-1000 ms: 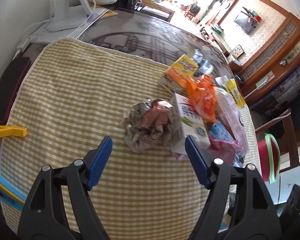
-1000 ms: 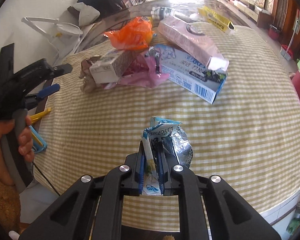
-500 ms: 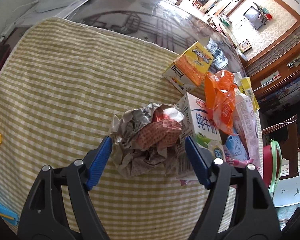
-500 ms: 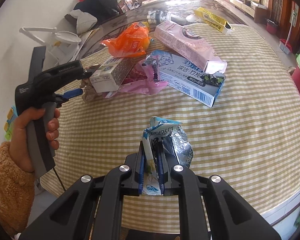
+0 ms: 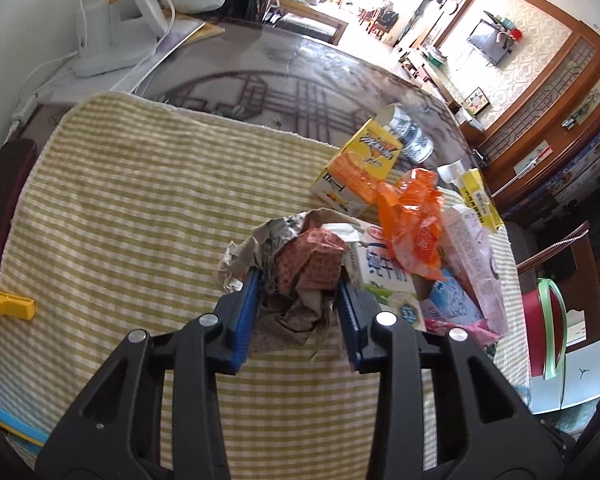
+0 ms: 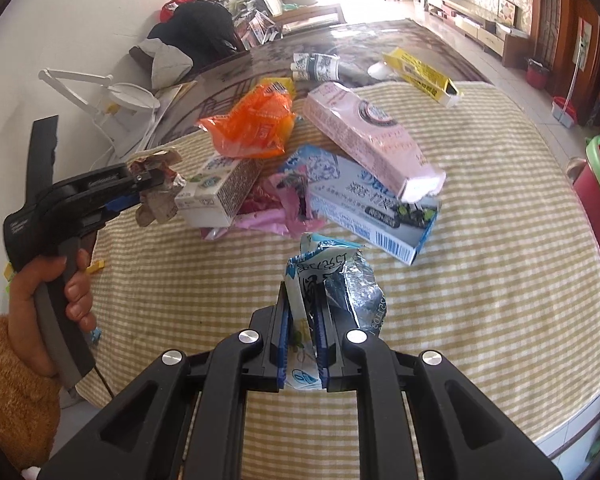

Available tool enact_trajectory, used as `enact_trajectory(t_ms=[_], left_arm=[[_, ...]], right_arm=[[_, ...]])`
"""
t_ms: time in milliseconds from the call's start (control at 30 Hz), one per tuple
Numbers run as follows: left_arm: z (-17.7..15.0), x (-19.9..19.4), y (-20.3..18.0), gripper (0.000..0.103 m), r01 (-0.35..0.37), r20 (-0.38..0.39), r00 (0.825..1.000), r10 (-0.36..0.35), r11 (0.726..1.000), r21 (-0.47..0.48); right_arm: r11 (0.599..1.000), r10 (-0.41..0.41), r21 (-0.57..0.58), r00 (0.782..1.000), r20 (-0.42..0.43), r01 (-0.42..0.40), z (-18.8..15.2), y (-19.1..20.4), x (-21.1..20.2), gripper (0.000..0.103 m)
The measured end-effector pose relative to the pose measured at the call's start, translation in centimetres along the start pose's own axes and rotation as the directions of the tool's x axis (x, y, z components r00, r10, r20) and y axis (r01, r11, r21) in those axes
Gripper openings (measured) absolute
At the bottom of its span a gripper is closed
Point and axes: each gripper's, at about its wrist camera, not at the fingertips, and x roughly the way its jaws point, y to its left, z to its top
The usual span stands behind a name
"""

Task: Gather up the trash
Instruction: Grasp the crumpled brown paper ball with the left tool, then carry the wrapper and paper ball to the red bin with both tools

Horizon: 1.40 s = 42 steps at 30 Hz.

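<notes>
My left gripper [image 5: 298, 304] is shut on a crumpled grey and red paper wad [image 5: 300, 264], with a jaw pressed on each side; it also shows in the right wrist view [image 6: 152, 188]. My right gripper [image 6: 302, 344] is shut on a blue and silver snack wrapper [image 6: 328, 280] and holds it above the checked cloth [image 6: 500, 280]. More trash lies in a pile: a white milk carton [image 5: 384, 276], an orange plastic bag [image 5: 414, 216], a pink box [image 6: 364, 136] and a blue box [image 6: 376, 204].
A yellow juice carton [image 5: 360, 168] and a paper cup [image 5: 408, 132] lie by the far cloth edge. A yellow box [image 6: 420, 72] sits on the glass tabletop. A white desk lamp [image 5: 108, 28] stands at the back left. A red bin [image 6: 596, 192] stands right of the table.
My left gripper moved forward around the paper wad and closed on it. The right gripper has kept hold of the snack wrapper and barely moved.
</notes>
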Motion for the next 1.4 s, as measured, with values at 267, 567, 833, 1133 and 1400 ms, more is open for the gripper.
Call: enact_trajectory(t_ms=[267, 567, 833, 1133, 1400], left_arm=[[-0.6, -3.1, -3.0, 0.036, 0.041, 0.063, 0.997, -0.046, 0.995, 0.089], [-0.6, -3.3, -4.0, 0.036, 0.059, 0.069, 0.995, -0.066, 0.993, 0.101], [-1.2, -4.1, -5.4, 0.036, 0.056, 0.086, 0.994, -0.068, 0.990, 0.131], [-2.0, -4.6, -8.4, 0.037, 0.071, 0.082, 0.993, -0.087, 0.981, 0.182], [-2.8, -4.0, -12.3, 0.037, 0.058, 0.082, 0.994, -0.077, 0.976, 0.211]], right_arm=[[0.999, -0.014, -0.045, 1.000, 0.022, 0.015, 1.6, 0.7, 0.7, 0.010], [0.999, -0.026, -0.037, 0.999, 0.048, 0.027, 1.9, 0.0, -0.1, 0.011], [0.999, -0.048, -0.008, 0.996, 0.070, 0.049, 2.5, -1.8, -1.1, 0.011], [0.998, -0.063, 0.024, 0.989, 0.136, 0.060, 4.1, -3.9, -3.3, 0.012], [0.999, -0.044, 0.033, 0.988, 0.151, 0.040, 4.5, -7.0, -4.4, 0.012]])
